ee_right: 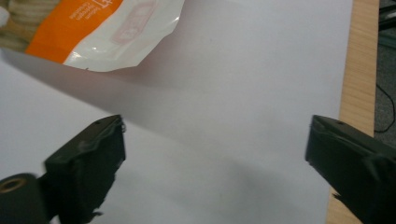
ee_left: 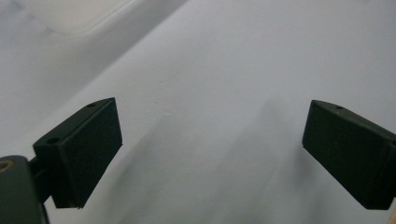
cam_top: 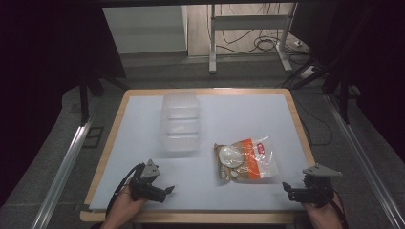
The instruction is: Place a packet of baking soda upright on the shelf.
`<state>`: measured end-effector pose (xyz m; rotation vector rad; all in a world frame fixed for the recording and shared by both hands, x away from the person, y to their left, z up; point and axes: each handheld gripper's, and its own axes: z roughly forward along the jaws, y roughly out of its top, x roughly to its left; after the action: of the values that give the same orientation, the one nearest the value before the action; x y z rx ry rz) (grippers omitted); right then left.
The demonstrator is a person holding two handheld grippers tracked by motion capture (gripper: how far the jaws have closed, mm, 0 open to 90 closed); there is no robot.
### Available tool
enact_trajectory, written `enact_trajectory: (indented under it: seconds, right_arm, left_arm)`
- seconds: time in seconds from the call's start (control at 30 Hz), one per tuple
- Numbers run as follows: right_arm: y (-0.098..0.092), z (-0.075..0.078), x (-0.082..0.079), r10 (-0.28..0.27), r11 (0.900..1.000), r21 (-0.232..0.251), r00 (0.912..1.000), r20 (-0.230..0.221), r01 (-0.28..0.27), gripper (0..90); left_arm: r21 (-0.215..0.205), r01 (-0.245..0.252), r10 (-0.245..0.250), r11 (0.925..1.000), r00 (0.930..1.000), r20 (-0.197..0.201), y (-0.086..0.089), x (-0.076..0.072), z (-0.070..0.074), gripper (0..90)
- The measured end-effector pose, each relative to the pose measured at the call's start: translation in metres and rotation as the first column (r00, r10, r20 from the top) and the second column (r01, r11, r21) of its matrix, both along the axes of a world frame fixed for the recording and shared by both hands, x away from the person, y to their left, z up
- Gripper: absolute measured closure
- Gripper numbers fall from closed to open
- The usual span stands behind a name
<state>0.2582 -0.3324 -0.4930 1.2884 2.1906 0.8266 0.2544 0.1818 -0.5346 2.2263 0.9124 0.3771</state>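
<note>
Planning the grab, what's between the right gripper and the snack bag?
Nothing: just bare white sheet between the open right gripper and the snack bag, seen in the right gripper view.

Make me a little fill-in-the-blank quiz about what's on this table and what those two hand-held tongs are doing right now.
1. The snack bag with the orange stripe lies nearer the ____ tongs.
2. The clear plastic container sits ____ the bag, toward the table's far edge.
3. The jaws of the left tongs stand ____, with nothing between them.
4. The white sheet covers a table whose rim is made of ____.

Missing words: right; beyond; open; wood
</note>
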Motion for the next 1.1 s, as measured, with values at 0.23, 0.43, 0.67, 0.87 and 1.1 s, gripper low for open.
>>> enact_trajectory:
  seconds: [0.23,0.43,0.67,0.87,1.1]
  right_arm:
    - [0.0,0.0007,0.0012,0.034,0.999,-0.006,0.9992,0.021,-0.034,2.2]
    - [-0.0016,-0.0009,0.0026,0.038,0.999,0.011,0.9992,0.013,-0.038,2.3]
    - [-0.002,-0.0006,0.0025,0.04,0.999,0.019,0.9991,0.014,-0.041,2.3]
    - [0.0003,-0.0008,0.0023,0.037,0.999,0.018,0.999,0.023,-0.037,2.5]
    - [0.005,-0.0006,0.0024,0.045,0.999,0.012,0.9986,0.03,-0.045,2.6]
  left_arm:
    - [-0.009,-0.005,0.005,1.0,1.0,-0.002,0.0026,0.0002,0.0003,5.2]
    - [-0.001,0.001,-0.001,1.0,1.0,-0.007,0.0011,0.0005,-0.0006,5.2]
    - [0.001,0.001,-0.001,1.0,1.0,-0.007,0.0011,0.0005,-0.0008,5.2]
    - [0.004,0.001,-0.001,1.0,1.0,-0.008,0.0007,0.0004,-0.0011,5.2]
    - [0.007,0.001,-0.001,1.0,1.0,-0.009,0.0005,0.0006,-0.0015,5.2]
